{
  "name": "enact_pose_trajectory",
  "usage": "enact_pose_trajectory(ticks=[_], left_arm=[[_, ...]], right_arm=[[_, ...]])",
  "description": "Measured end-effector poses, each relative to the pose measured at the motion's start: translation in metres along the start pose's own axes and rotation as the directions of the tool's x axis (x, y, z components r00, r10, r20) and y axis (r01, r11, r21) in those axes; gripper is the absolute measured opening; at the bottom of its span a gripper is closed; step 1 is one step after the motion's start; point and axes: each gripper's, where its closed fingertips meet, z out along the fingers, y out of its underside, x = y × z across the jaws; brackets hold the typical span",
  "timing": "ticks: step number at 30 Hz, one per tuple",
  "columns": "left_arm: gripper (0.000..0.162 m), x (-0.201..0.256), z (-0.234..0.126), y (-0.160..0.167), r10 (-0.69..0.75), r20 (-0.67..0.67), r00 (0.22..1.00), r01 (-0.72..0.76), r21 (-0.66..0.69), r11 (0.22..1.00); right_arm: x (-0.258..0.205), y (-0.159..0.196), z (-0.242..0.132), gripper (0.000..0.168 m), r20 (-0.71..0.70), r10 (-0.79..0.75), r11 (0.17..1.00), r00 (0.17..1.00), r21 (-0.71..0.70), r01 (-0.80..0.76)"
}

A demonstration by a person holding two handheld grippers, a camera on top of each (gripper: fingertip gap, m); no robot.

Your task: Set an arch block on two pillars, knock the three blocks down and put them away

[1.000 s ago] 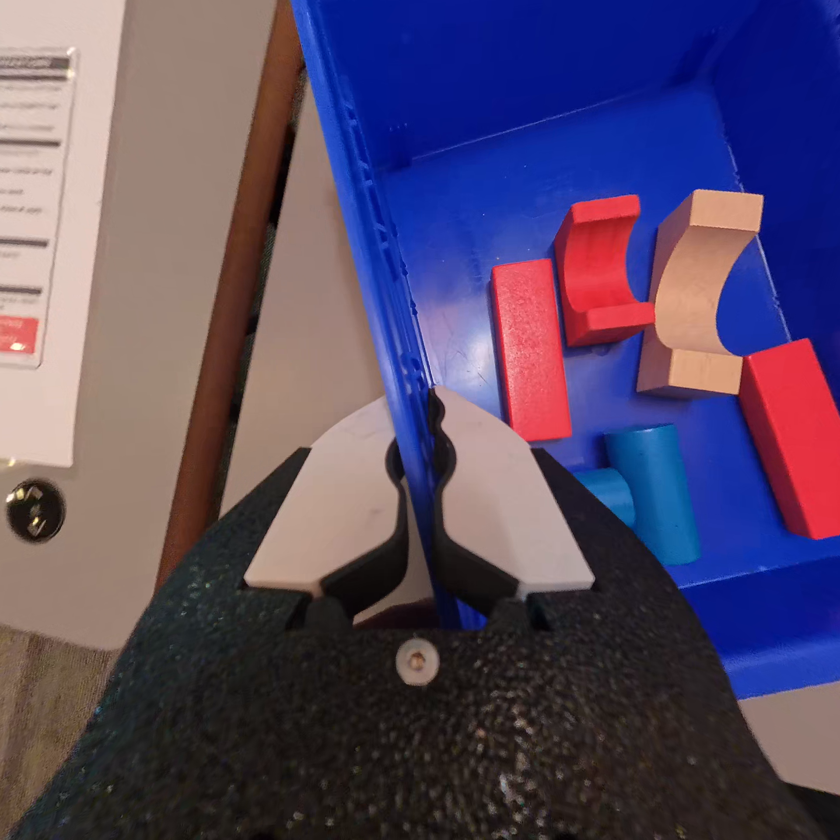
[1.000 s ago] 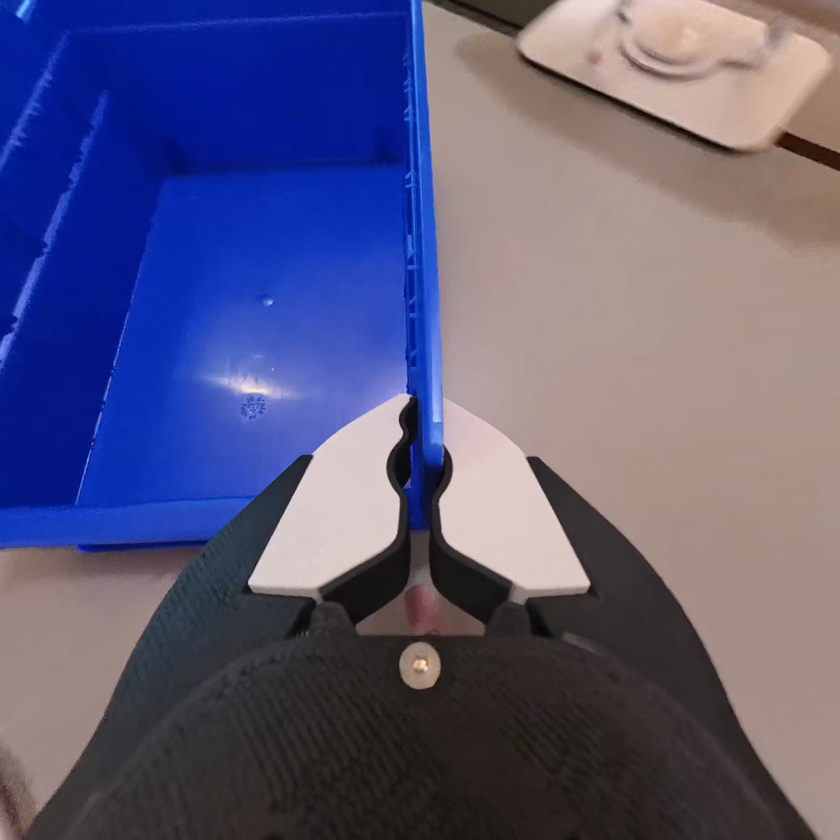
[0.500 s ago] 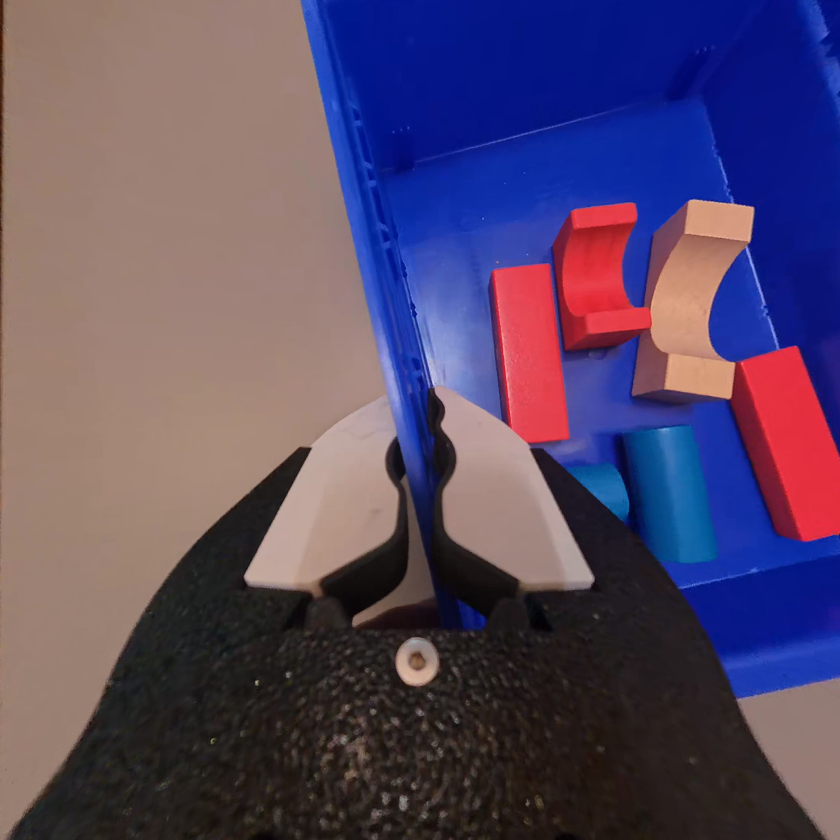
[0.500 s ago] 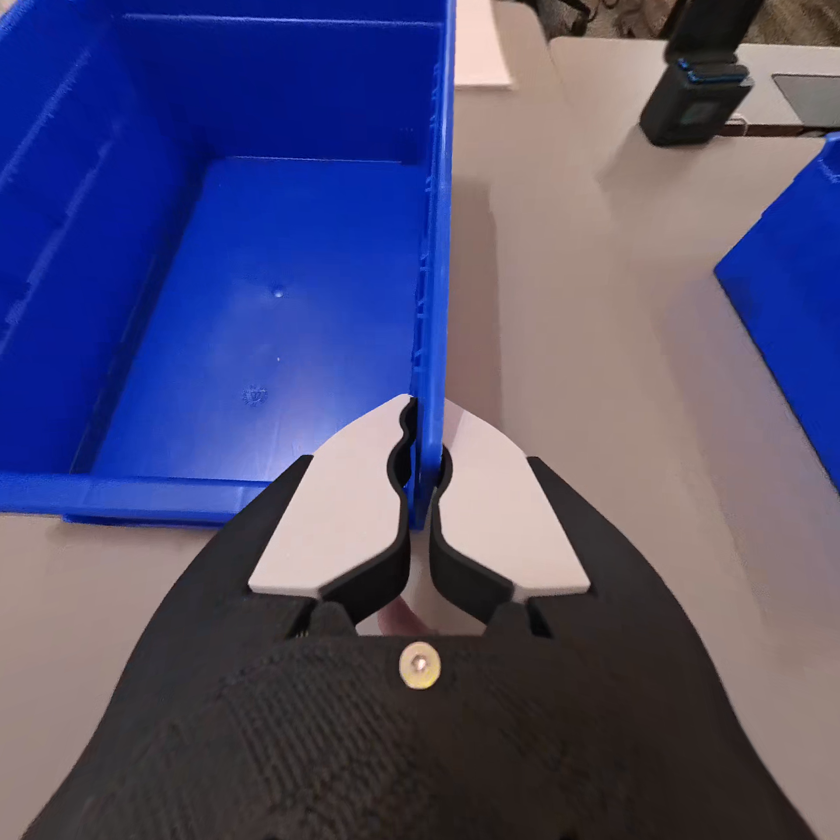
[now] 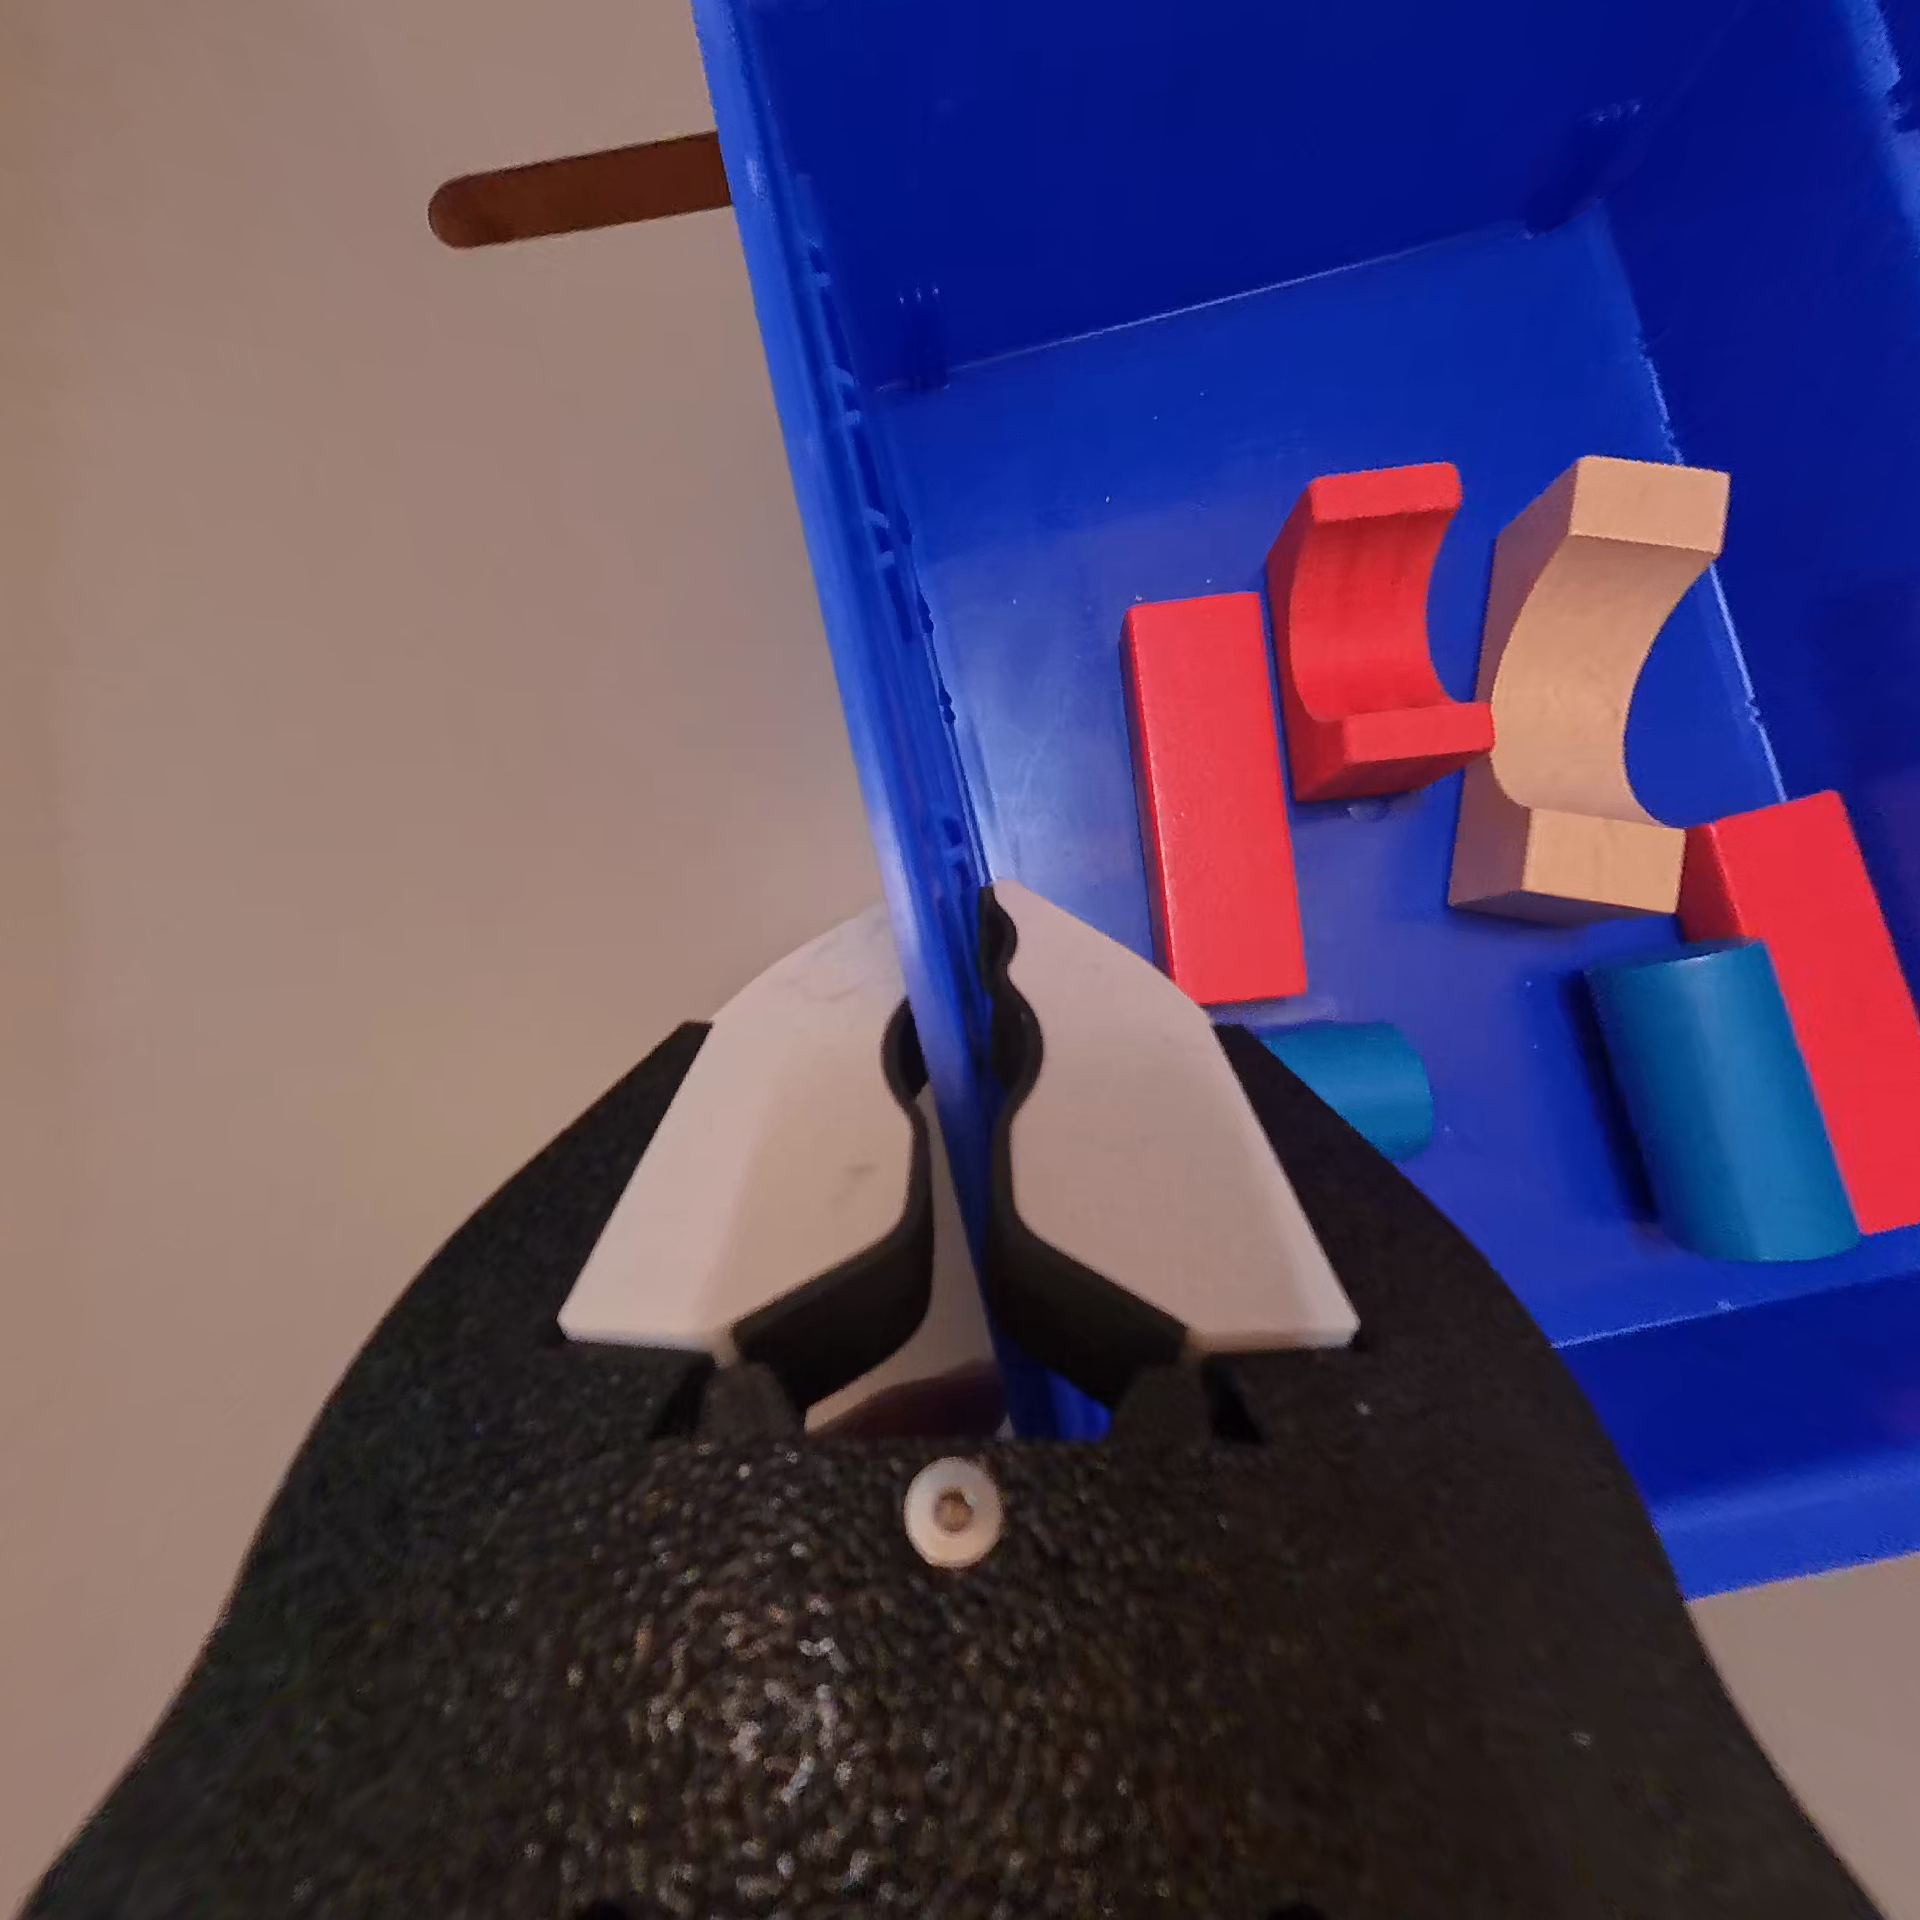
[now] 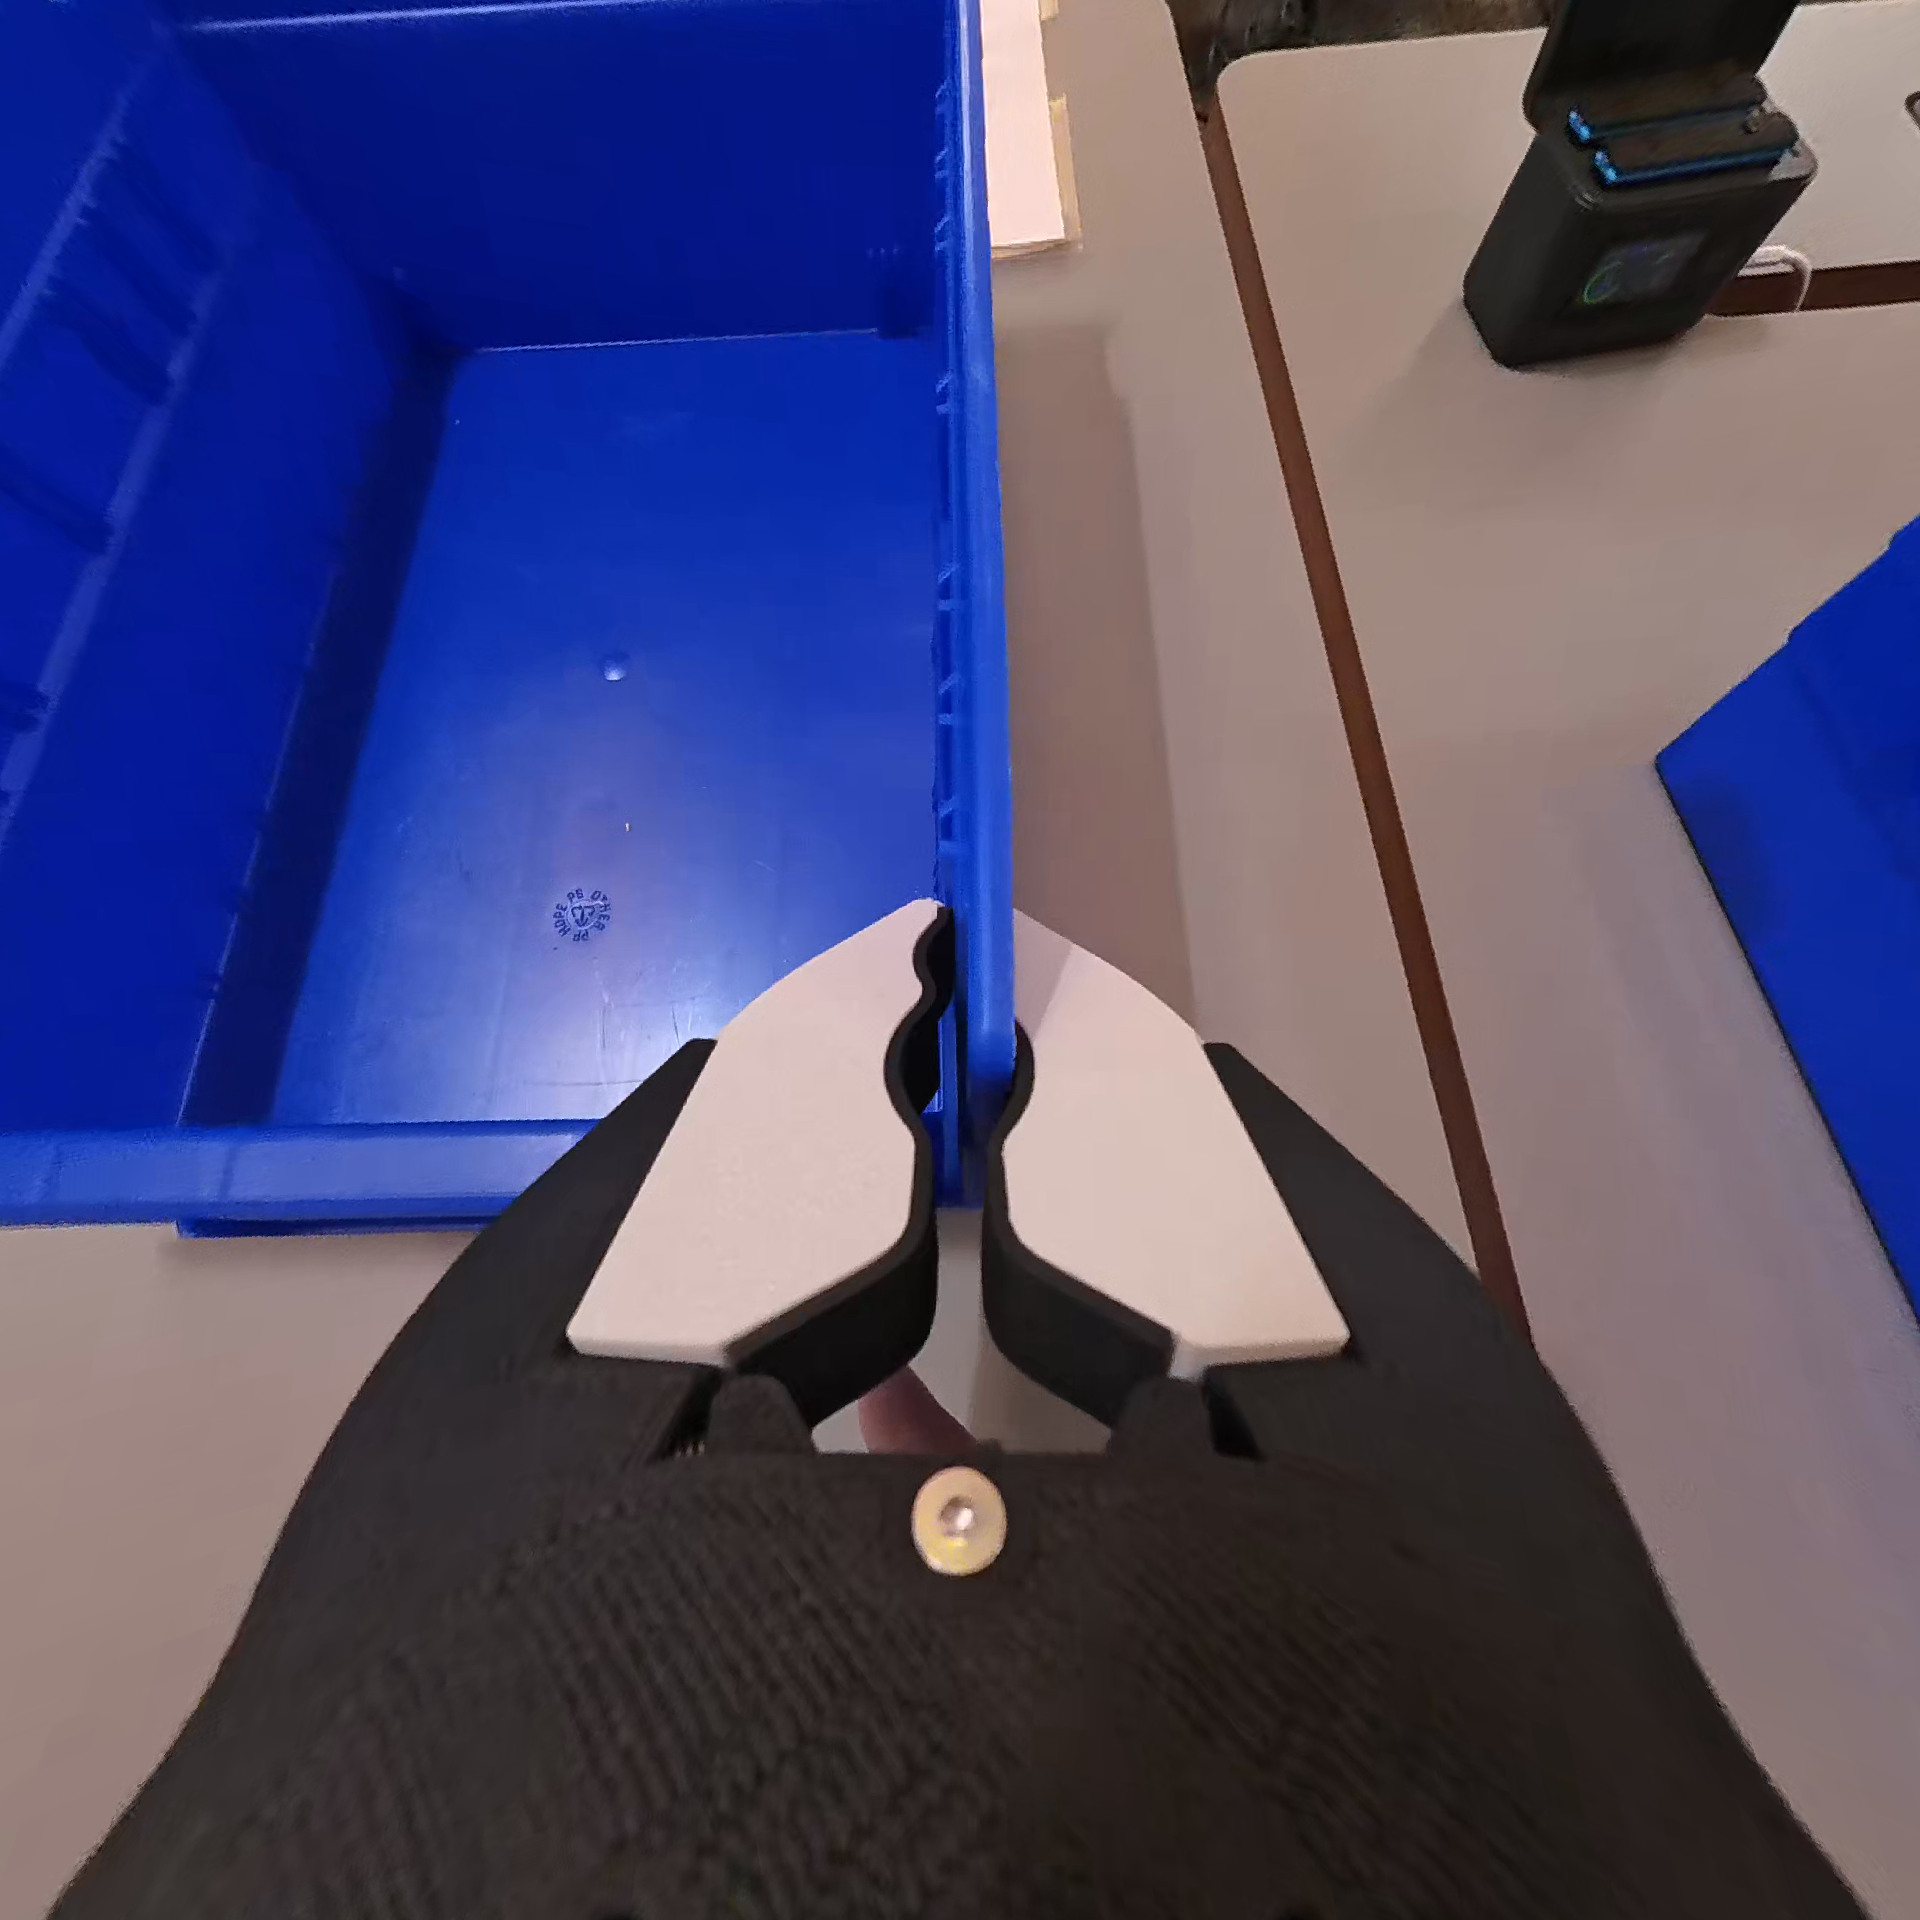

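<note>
In the left wrist view my left gripper (image 5: pixel 940 904) is shut on the left wall of a blue bin (image 5: pixel 852 520), one finger outside and one inside. Inside lie a flat red block (image 5: pixel 1210 800), a red arch (image 5: pixel 1361 623), a plain wooden arch (image 5: pixel 1579 675), another red block (image 5: pixel 1808 987) and two blue cylinders (image 5: pixel 1714 1101). In the right wrist view my right gripper (image 6: pixel 977 920) is shut on the right wall of a blue bin (image 6: pixel 971 520) whose floor (image 6: pixel 623 623) is bare. I cannot tell how the two bins stand to each other.
Beige tabletop (image 5: pixel 364 623) lies left of the block bin, with a brown strip (image 5: pixel 571 197) behind it. Right of the bare bin a brown seam (image 6: pixel 1340 623) divides two tables. A black device (image 6: pixel 1631 197) stands far right and another blue bin (image 6: pixel 1829 831) at the right edge. Tip to tip, the grippers are about 85 centimeters apart.
Both grippers kept their grip while the bins moved. The cabinet and brown table edge left the left view. The white tray left the right view; the black device and another blue bin appeared.
</note>
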Motion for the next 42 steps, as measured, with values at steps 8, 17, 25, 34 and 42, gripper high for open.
enact_pose_trajectory(ticks=[8, 17, 25, 34, 42], left_arm=[[0.006, -0.019, 0.015, -0.019, 0.085, -0.020, 0.996, -0.085, -0.028, 0.996], [0.020, -0.024, 0.013, -0.021, 0.192, 0.050, 0.980, -0.192, 0.003, 0.981], [0.059, -0.023, -0.039, -0.046, 0.202, 0.191, 0.960, -0.225, 0.104, 0.969], [0.048, 0.070, -0.032, -0.006, 0.329, -0.149, 0.932, -0.357, -0.233, 0.905], [0.039, 0.087, -0.005, 0.020, 0.259, -0.267, 0.928, -0.357, -0.441, 0.823]], right_arm=[[0.001, -0.006, 0.007, 0.004, -0.011, -0.032, 0.999, 0.999, 0.008, 0.033], [0.000, -0.006, -0.001, 0.010, -0.015, -0.046, 0.998, 0.999, 0.034, 0.046], [-0.038, -0.039, -0.089, 0.071, 0.048, -0.062, 0.965, 0.997, 0.258, 0.048], [-0.216, 0.003, -0.136, 0.080, 0.314, -0.318, 0.915, 0.895, 0.349, 0.203], [-0.286, 0.060, -0.126, 0.080, 0.426, -0.384, 0.915, 0.819, 0.294, 0.276]])
